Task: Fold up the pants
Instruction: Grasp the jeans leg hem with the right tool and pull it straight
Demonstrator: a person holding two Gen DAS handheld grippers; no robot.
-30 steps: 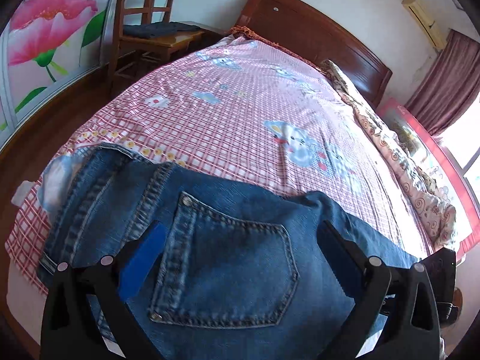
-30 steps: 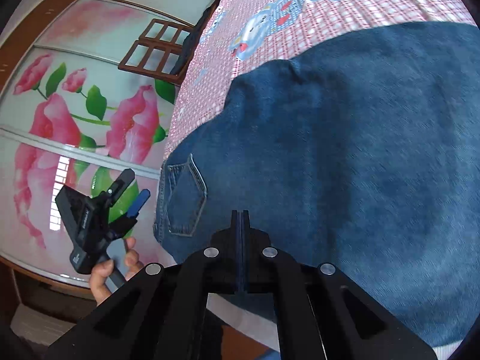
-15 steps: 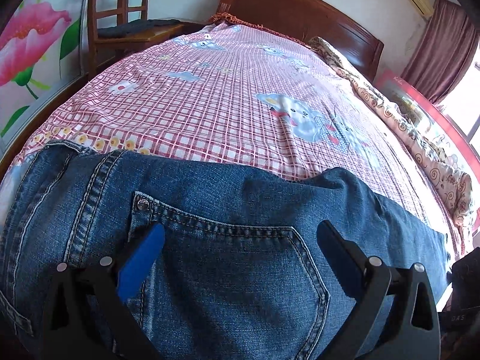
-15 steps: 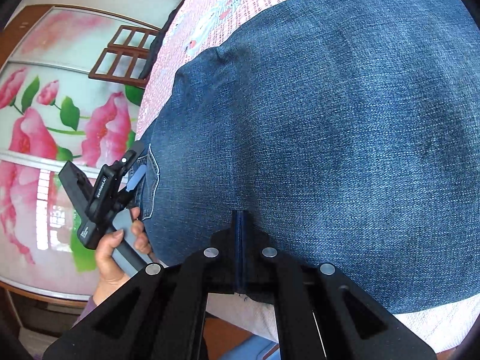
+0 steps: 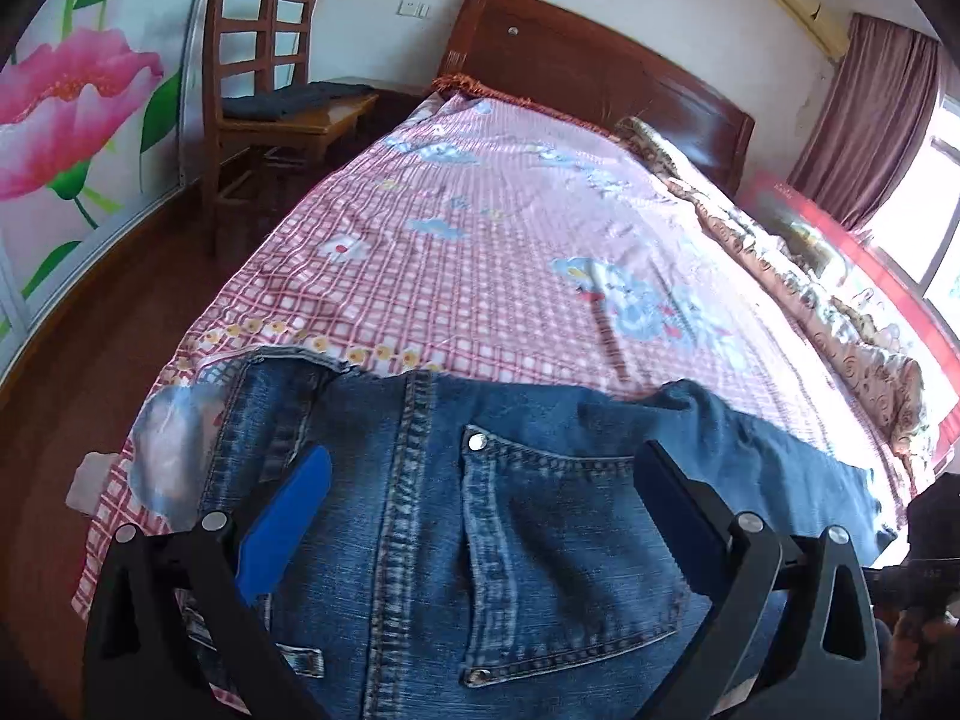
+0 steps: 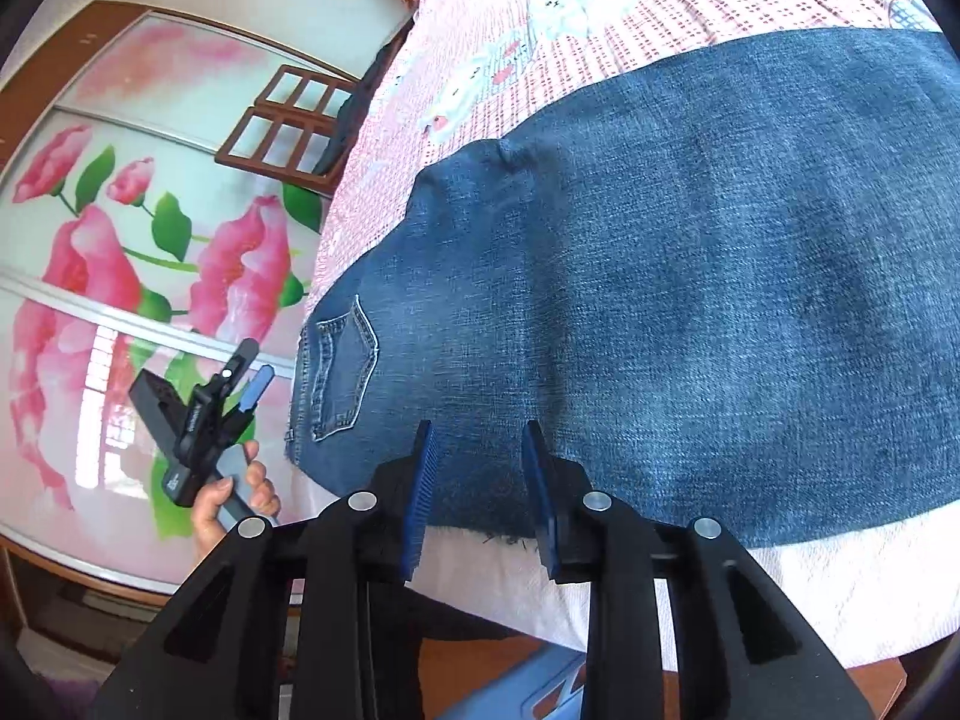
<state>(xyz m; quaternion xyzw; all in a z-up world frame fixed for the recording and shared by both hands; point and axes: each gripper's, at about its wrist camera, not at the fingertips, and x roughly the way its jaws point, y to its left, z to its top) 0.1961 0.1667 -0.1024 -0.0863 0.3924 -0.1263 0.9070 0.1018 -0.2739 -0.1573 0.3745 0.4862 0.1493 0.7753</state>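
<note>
Denim pants [image 6: 660,312] flat on bed [image 5: 510,276], far leg end cut off; left gripper [image 5: 480,516] and right gripper [image 6: 477,474] jaws both parted, grasping nothing.

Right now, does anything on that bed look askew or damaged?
Only small things: the jeans lie at the bed's near edge, their hem frayed with loose threads by the open right hand-held gripper. A small pucker wrinkles their far edge.
</note>
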